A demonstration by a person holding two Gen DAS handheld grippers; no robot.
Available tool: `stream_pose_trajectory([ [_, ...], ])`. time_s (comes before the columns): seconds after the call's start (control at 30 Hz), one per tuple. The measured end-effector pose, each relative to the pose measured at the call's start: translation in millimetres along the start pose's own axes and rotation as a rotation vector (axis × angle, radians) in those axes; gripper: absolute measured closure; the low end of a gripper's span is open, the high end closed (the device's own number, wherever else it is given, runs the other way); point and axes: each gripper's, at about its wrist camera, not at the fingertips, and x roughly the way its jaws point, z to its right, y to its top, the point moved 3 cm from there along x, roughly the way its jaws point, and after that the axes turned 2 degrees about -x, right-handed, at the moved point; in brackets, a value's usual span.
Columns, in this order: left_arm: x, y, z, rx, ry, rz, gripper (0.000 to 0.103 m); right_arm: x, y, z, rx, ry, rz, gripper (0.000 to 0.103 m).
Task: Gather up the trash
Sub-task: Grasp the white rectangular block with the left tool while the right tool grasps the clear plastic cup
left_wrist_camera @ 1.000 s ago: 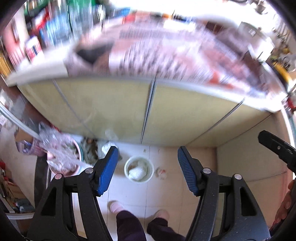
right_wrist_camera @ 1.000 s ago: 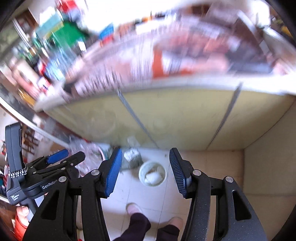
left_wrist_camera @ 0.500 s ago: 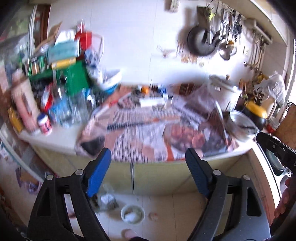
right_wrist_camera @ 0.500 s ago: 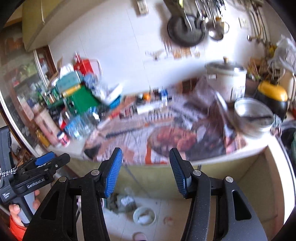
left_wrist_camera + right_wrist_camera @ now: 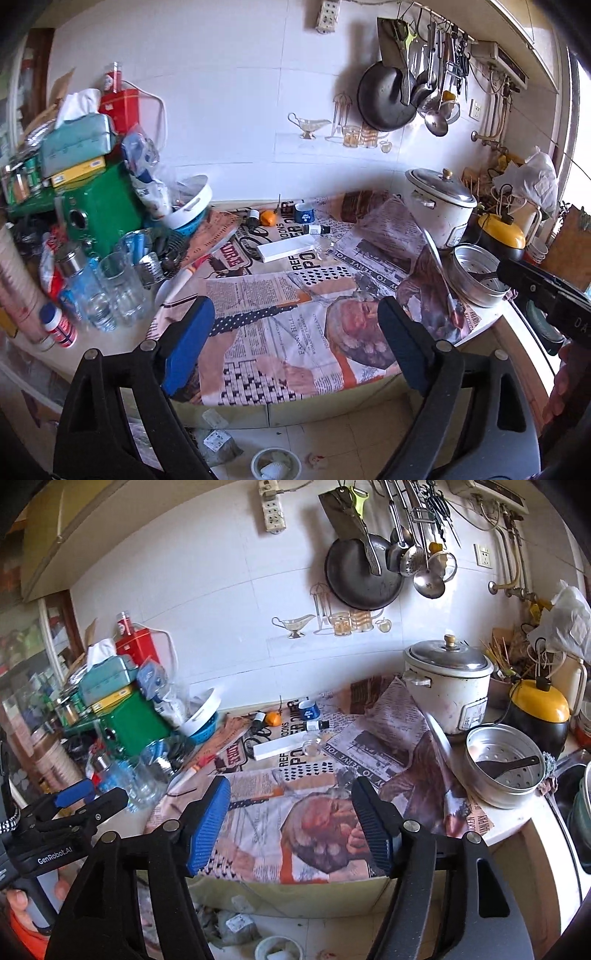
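A second ago both cameras looked down at the cupboard doors and the floor; now both look over the counter, and the small white bin has slid to the bottom edge of each view.

The largest thing is the spread of newspaper covering the counter top. It is light and soft, it will crumple and tear, and it carries other things, so I think it must be taken last, by a free edge at the front. On it, near the wall, lies a flat white box, stiff and light, best gripped across its narrow side. Just beside it is a small clear cup, probably thin and slippery; take it at the rim. Further back are a small dark bottle and an orange piece, maybe peel, soft and easy to pinch.

The left gripper is opening, its jaws wide apart with nothing between them. The right gripper is also opening, less wide, and empty.
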Motion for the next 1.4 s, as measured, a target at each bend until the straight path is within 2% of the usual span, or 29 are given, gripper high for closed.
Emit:
stream_pose_trajectory([
  [0.07, 18, 5, -6, -0.007, -0.011, -0.022, 0.013, 13, 2, 1, 0.008, -0.014, -0.013, 0.034],
  [0.23, 71, 17, -13, 0.012, -0.011, -0.082, 0.013, 55, 10, 7, 0.012, -0.038, -0.069, 0.034],
  [0.37, 124, 26, -14, 0.024, 0.029, -0.125, 0.013, 98, 19, 18, 0.019, -0.032, -0.102, 0.030],
  [0.57, 194, 39, -23, -0.046, 0.097, -0.177, 0.013, 194, 35, 36, -0.001, 0.060, -0.215, 0.029],
  [0.73, 271, 49, -38, -0.095, 0.165, -0.257, 0.013, 279, 43, 50, -0.023, 0.110, -0.324, 0.030],
  [0.9, 336, 54, -57, -0.121, 0.221, -0.312, 0.013, 366, 34, 60, -0.006, 0.149, -0.430, 0.030],
  [1.0, 373, 60, -68, -0.135, 0.243, -0.330, 0.013, 399, 27, 62, 0.027, 0.157, -0.473, 0.030],
  [1.17, 436, 66, -83, -0.137, 0.304, -0.367, 0.013, 422, 13, 61, 0.032, 0.166, -0.509, 0.031],
  [1.2, 445, 66, -85, -0.133, 0.317, -0.377, 0.013, 421, 10, 61, 0.018, 0.164, -0.511, 0.034],
  [1.23, 454, 66, -87, -0.131, 0.327, -0.385, 0.013, 419, 8, 61, 0.005, 0.165, -0.513, 0.043],
  [1.33, 479, 64, -98, -0.160, 0.341, -0.416, 0.013, 410, 9, 70, -0.005, 0.168, -0.496, 0.044],
  [1.4, 481, 66, -104, -0.189, 0.333, -0.413, 0.013, 401, 10, 77, -0.011, 0.166, -0.483, 0.044],
])
